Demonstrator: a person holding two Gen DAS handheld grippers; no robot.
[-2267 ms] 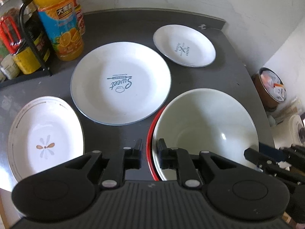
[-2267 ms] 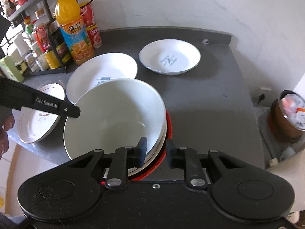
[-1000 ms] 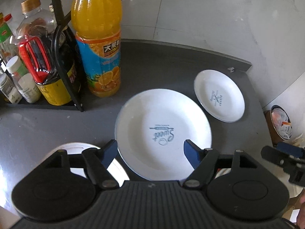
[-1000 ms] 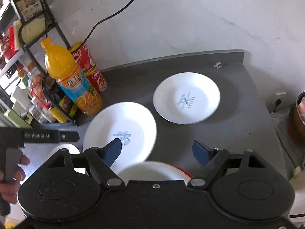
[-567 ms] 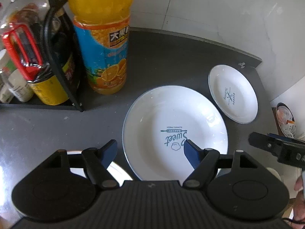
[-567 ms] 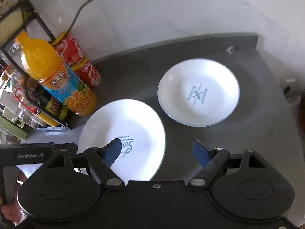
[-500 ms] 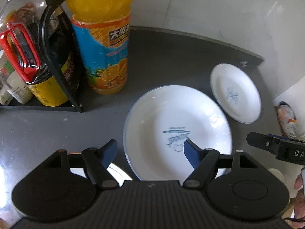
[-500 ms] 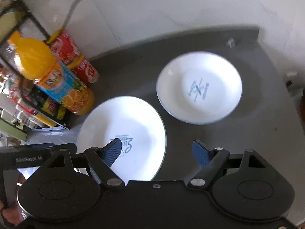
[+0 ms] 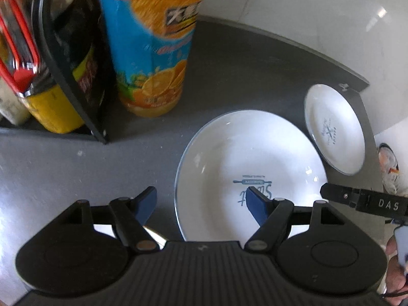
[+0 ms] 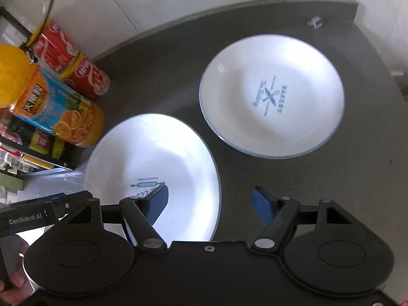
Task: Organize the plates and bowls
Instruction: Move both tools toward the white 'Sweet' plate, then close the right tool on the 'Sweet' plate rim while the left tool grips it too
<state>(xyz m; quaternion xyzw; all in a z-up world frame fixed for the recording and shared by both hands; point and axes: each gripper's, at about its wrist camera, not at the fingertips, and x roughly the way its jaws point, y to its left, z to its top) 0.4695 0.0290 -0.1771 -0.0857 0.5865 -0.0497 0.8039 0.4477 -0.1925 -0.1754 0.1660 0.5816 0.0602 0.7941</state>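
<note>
A large white plate with blue "Sweet" lettering lies on the dark grey counter. My left gripper stands open above the plate's near left rim, one blue pad on each side of that edge. Farther right lies a smaller white plate with a bakery logo. In the right wrist view my right gripper is open and empty above the large plate's right edge, the small plate ahead of it. A sliver of a gold-rimmed dish shows under the left gripper.
An orange juice bottle stands left of the large plate, beside a black wire rack of jars and bottles. Two red cans sit by the white tiled wall. The counter's right edge drops to a bin.
Both grippers have left the stacked bowls, opened wide and moved forward over the counter. In the last half second both came lower and closer to the large plate.
</note>
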